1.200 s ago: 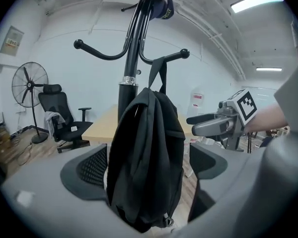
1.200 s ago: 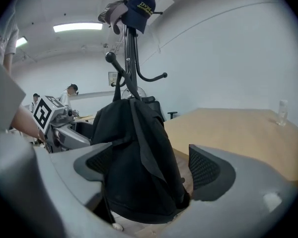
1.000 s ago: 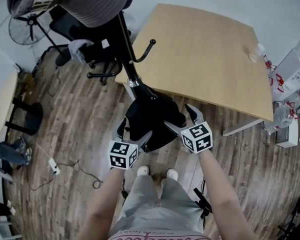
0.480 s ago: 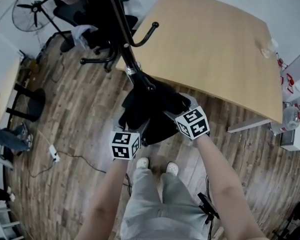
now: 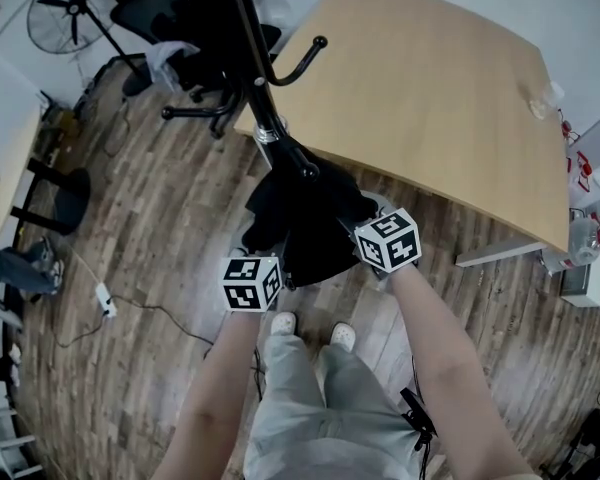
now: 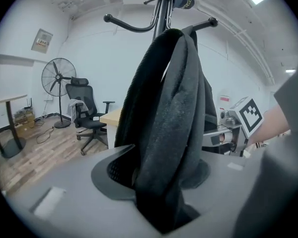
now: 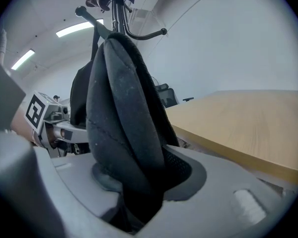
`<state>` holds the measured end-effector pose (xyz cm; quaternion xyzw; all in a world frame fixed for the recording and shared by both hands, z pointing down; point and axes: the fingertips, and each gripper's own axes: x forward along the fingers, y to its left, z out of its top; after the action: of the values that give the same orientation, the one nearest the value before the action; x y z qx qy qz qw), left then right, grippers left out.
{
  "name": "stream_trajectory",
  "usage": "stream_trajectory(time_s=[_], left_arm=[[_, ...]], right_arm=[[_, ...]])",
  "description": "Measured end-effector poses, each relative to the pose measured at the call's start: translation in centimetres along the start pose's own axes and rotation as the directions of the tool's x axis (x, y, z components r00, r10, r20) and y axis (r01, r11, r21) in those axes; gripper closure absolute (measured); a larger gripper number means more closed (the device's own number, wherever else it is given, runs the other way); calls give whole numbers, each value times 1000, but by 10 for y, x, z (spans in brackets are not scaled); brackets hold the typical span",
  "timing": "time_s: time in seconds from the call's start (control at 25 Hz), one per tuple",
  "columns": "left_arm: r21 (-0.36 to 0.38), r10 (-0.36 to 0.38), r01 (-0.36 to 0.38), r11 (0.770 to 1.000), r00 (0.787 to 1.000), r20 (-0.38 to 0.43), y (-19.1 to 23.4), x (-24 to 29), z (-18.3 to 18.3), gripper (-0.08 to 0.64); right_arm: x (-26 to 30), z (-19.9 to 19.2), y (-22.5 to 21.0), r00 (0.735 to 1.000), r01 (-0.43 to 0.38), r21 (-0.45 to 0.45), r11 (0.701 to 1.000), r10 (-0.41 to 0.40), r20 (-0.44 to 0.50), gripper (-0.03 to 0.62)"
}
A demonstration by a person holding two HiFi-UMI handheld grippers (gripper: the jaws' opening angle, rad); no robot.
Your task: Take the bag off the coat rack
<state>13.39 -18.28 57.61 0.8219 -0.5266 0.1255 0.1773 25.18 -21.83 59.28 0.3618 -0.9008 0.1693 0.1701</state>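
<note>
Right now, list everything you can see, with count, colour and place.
bag: one, black, hanging on the coat rack
coat rack: one, black, at the table's near corner
table: one, light wood, behind the rack
office chair: one, black, back left
fan: one, black, beside the chair
power strip: one, white, on the floor, left
left gripper: one, grey, jaws have just been closing, now pinching the bag's left side
right gripper: one, grey, jaws have just been closing, now pinching its right side
arms: two, bare, reaching forward
</note>
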Motion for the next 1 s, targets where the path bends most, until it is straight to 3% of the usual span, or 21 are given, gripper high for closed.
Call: stream_trajectory(time_s=[0.4,0.68,1.0], left_arm=[[-33,-21,20,999,999,-32,-8,-1,-2,484],[-69,-44,41,997,998,-33,-22,-15,2,502],[-79,-102,105,991,994,38,-38,-38,24,502]], right_arm=[[-8,-7,16,999,-13,89,996,17,-40,524],[-26,-8,28,997,-11,82,997,17,-73,545],[-54,8,38,999,-48,96,994,47,6,543]])
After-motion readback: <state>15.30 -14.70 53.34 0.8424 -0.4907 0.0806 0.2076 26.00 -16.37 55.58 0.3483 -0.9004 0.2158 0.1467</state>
